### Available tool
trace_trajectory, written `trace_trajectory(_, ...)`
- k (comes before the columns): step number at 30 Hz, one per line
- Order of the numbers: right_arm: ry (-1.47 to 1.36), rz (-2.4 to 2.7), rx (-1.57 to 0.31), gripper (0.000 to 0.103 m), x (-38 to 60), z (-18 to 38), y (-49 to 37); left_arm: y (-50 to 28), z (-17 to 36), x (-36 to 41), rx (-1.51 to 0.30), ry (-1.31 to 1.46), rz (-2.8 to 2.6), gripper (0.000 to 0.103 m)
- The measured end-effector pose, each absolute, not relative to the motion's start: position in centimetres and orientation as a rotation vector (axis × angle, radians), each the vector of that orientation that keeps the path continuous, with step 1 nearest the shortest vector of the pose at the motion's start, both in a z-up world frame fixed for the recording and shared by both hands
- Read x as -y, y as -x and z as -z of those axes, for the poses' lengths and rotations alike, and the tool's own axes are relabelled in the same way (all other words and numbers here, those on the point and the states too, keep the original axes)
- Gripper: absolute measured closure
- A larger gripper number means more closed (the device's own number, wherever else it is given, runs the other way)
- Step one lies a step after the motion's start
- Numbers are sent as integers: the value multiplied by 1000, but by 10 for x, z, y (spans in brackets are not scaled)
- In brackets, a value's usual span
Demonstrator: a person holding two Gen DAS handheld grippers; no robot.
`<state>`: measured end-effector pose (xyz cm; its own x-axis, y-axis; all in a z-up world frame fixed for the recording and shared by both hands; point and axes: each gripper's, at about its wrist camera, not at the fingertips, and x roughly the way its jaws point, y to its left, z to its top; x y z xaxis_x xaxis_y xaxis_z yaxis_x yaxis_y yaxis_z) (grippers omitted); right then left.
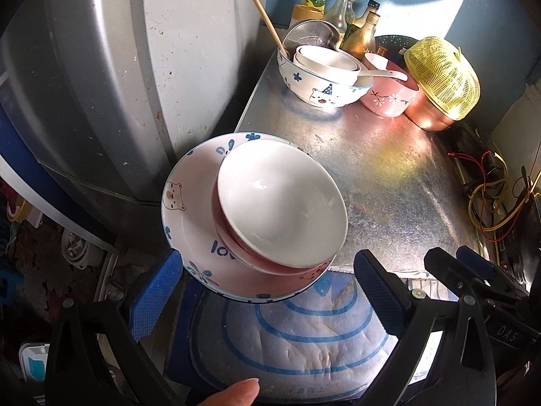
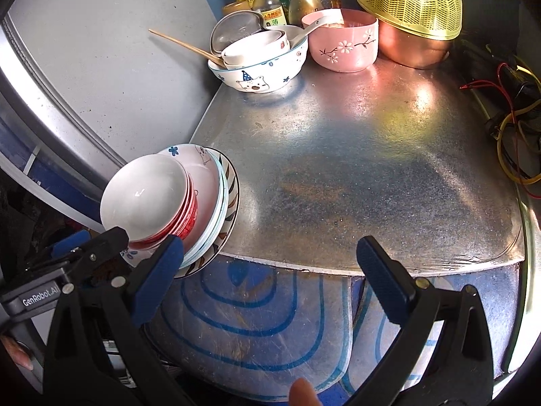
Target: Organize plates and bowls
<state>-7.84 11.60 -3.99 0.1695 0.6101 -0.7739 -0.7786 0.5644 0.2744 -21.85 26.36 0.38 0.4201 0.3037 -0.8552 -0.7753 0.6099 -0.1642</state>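
Note:
A stack sits at the front left corner of the metal table (image 1: 389, 186) and juts past its edge. On top is a white bowl (image 1: 280, 203) (image 2: 145, 193), nested in red-sided bowls (image 2: 187, 216). Beneath lie a bear-print plate (image 1: 189, 209) and a dark striped plate (image 2: 232, 196). My left gripper (image 1: 268, 255) (image 2: 91, 243) is open, its fingers spread to either side of the stack's near rim. Open too is my right gripper (image 2: 270, 242) (image 1: 466, 270), just right of the stack, its left pad (image 2: 159, 270) in front of the plate rims.
At the back stand a bear-print bowl (image 1: 321, 91) holding smaller white bowls, chopsticks and a spoon, a pink flowered bowl (image 1: 389, 99), a yellow colander (image 1: 443, 74) over a copper bowl, and several bottles (image 1: 341, 13). Wires (image 1: 490, 196) lie at the right. A grey appliance (image 1: 101, 67) rises at the left.

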Motion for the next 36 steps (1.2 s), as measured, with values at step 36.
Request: trace_trajectory(36,179,-985,-1019,0,-116,47,76,221,2,-268,-907,611,-724,1)
